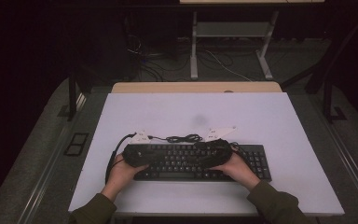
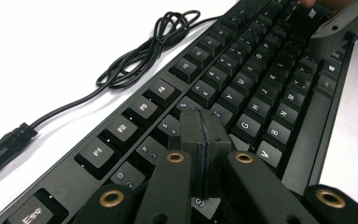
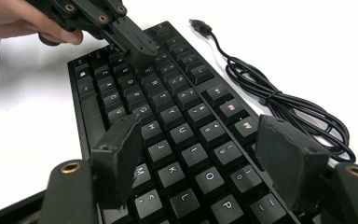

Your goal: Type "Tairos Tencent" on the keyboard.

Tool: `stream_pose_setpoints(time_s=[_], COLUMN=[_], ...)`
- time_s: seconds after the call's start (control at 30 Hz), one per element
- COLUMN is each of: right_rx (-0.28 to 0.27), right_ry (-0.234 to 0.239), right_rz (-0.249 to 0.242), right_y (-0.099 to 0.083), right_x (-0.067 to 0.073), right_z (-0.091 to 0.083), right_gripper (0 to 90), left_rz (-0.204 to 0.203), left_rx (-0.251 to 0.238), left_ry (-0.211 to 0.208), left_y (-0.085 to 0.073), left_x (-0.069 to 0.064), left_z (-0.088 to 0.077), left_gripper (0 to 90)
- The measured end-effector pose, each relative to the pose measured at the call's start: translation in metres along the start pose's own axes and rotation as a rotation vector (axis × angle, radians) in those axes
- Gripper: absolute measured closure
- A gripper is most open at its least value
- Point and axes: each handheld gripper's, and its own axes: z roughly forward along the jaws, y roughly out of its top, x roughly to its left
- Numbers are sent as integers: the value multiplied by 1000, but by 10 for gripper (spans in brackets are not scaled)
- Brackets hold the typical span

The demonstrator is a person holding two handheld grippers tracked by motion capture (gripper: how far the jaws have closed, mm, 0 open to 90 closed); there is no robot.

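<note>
Black pads of the left gripper (image 2: 200,140) are pressed together with nothing between them, so the tool works as one blunt point. In the left gripper view this tip stands over the number row and the top letter row of the computer keyboard (image 2: 242,93), close to the keys marked 4 and 5; I cannot tell if it touches a key or only hovers just above.

From this tip the keyboard runs away toward one o'clock, and this is its long axis. The keys G, H, B and N lie at three o'clock of the tip, the function keys at ten o'clock, and the key labelled Esc (image 2: 30,215) at seven o'clock, at the near end.

In the right gripper view the right gripper (image 3: 205,163) has its jaws standing apart at a middle width, holding nothing, above the keys K, O, L and P. The left tool is therefore nearer to the left half of the letters, and the right tool to the right half.

On the high view the keyboard lies across the near part of the white table (image 1: 261,112), long side left to right. Its loose USB cable (image 2: 135,60) lies coiled behind it, at twelve o'clock.

I can read no brand name on the keyboard.
</note>
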Motion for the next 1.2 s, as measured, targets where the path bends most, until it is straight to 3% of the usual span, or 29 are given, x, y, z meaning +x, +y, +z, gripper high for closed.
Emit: stream_pose_setpoints(time_s=[0.43, 0.5, 0.53, 1.0, 1.2], right_rx=[0, 0, 0, -1, -3], right_ry=[0, 0, 0, 3, 21], right_rz=[1, 0, 1, -6, -4], right_y=[0, 0, 0, 1, 1], right_x=[0, 0, 0, 1, 4], right_z=[0, 0, 0, 0, 0], right_gripper=[310, 311, 311, 317, 411], left_rz=[-3, 16, 1, 7, -12], left_rx=[18, 37, 23, -6, -26], left_ry=[4, 11, 7, 8, 21], left_y=[-3, -4, -4, 0, 0], left_x=[1, 1, 1, -1, -1], left_z=[4, 5, 6, -3, -8], left_gripper=[893, 894, 894, 889, 777])
